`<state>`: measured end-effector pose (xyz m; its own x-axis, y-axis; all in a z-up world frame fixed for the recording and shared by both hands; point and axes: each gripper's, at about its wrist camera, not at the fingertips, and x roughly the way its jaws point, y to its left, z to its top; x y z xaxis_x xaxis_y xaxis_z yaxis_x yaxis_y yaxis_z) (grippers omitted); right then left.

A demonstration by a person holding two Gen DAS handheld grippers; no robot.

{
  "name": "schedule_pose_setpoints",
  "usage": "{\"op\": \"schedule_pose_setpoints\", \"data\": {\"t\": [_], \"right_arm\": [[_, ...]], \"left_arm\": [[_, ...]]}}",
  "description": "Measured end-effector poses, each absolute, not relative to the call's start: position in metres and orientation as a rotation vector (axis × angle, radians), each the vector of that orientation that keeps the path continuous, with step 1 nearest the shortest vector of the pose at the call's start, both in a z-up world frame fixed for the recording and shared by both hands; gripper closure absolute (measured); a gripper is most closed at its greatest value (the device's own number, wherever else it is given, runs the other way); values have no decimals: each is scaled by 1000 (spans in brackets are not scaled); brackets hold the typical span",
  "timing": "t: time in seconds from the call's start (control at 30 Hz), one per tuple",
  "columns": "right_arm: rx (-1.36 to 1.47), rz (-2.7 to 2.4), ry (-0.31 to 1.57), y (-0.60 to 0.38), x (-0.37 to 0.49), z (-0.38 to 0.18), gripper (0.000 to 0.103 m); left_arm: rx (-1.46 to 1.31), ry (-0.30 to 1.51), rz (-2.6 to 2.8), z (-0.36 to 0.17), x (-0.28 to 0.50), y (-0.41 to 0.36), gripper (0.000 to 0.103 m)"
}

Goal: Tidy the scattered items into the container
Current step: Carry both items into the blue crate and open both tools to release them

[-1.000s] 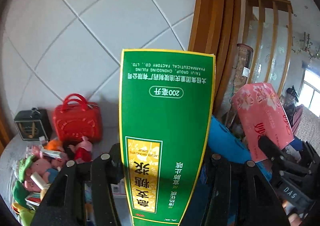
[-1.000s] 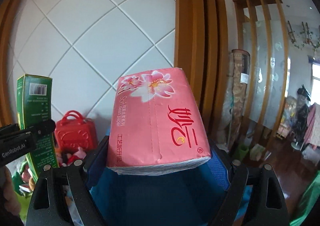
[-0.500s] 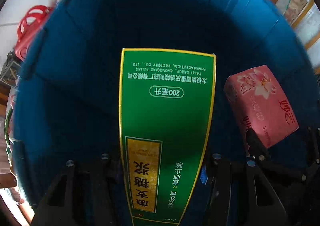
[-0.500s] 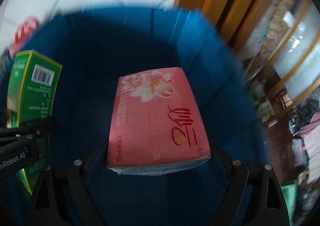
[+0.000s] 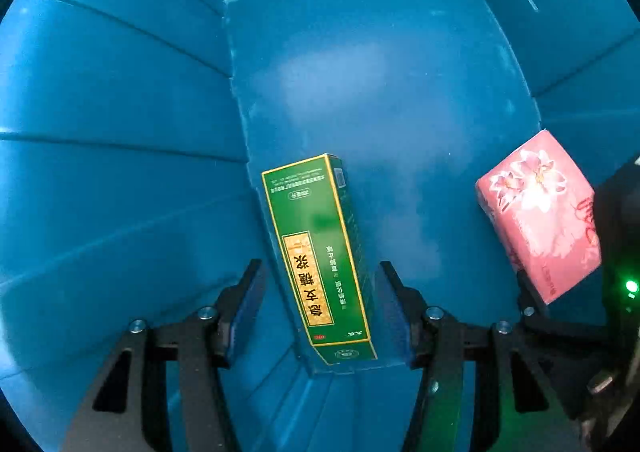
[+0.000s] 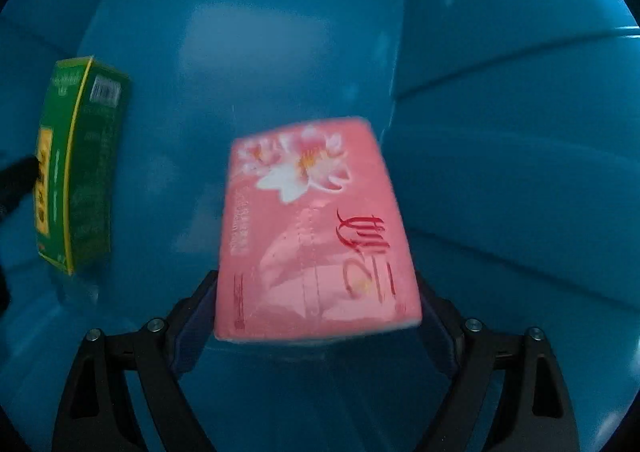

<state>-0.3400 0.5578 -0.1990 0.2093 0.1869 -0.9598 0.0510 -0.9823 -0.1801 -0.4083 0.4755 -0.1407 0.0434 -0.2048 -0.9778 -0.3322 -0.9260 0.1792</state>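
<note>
Both wrist views look down into the blue bin (image 5: 120, 132). A green medicine box (image 5: 320, 252) lies flat on the bin's floor, near its left side. My left gripper (image 5: 320, 264) hangs above the box, open, with a gap between each pad and the box. A pink tissue pack (image 6: 316, 236) with a flower print sits between the pads of my right gripper (image 6: 316, 280), which is shut on it above the floor. The left wrist view shows the pack (image 5: 536, 212) at the right. The right wrist view shows the green box (image 6: 76, 172) at the left.
The bin's ribbed blue walls (image 6: 520, 132) fill both views. The floor panel (image 5: 380, 92) beyond the green box is bare. Part of the right gripper's black body (image 5: 616, 252) with a green light stands at the right edge of the left wrist view.
Both grippers tipped downward and sank from above the rim deep into the bin. The green box left the left jaws and now lies on the floor. The tissue pack stayed in the right jaws.
</note>
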Motion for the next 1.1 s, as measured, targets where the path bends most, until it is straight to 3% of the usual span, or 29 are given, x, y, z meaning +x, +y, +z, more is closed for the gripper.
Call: {"op": "schedule_pose_setpoints", "data": {"t": [0.23, 0.37, 0.63, 0.87, 0.93, 1.0, 1.1], "right_arm": [[-2401, 1872, -191, 556, -329, -201, 9], [-2354, 1932, -222, 552, -326, -182, 1], [-2155, 2208, -185, 549, -290, -95, 1], [-1871, 2526, -157, 554, -305, 0, 1], [-1768, 2609, -145, 549, -296, 20, 1], [-1660, 2680, -139, 539, -287, 49, 0], [-1541, 2772, -106, 523, -269, 66, 0]], "left_arm": [[-2143, 532, 2073, -125, -404, 466, 46], [-2107, 465, 2096, -108, -412, 470, 46], [-1881, 243, 2238, -38, -401, 447, 46], [-1552, 125, 2384, 38, -348, 410, 46], [-1449, 50, 2445, 56, -331, 392, 43], [-1357, -19, 2514, 73, -315, 372, 31], [-1211, -40, 2603, 93, -294, 341, 29]]}}
